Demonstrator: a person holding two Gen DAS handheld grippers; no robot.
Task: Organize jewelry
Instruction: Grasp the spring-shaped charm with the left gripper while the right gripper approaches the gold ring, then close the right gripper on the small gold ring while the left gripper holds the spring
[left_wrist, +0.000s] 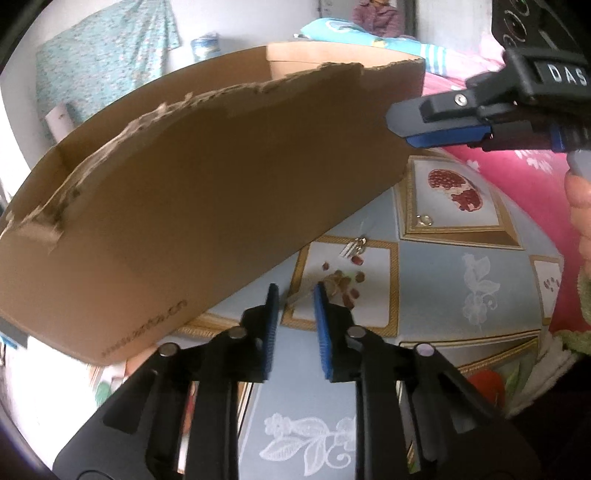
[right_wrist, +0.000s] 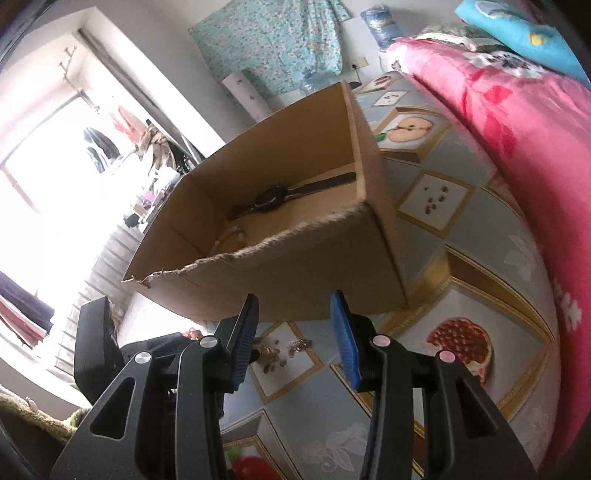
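Left wrist view: a small piece of silver jewelry (left_wrist: 354, 248) is seen lying on the patterned tablecloth (left_wrist: 436, 273), just beside the long front wall of the cardboard box (left_wrist: 192, 192), at the foot of it. A second glinting piece (left_wrist: 424, 219) is seen further from the box, on the pomegranate panel. The left gripper (left_wrist: 295, 291) is held above the cloth beside that same wall, with its jaws spread and nothing between them. The right gripper (left_wrist: 410, 129) is seen near the box's right-hand corner; from its own view its jaws are likewise parted and empty.

Inside the box, a black watch (right_wrist: 273, 197) is laid along the far wall and a beaded bracelet (right_wrist: 231, 240) lies in the left end.

The silver piece is judged to be very light, thin and slippery on the smooth cloth, and easily bent; it would best be pinched low, across its widest part, with the pads closed gently. What kind of piece it is cannot be told at this size.

The cloth is printed with fruit panels in gold frames. A pink quilt (right_wrist: 517, 122) is piled beyond the box's right end, and a bright window (right_wrist: 48, 177) is seen beyond its left end.
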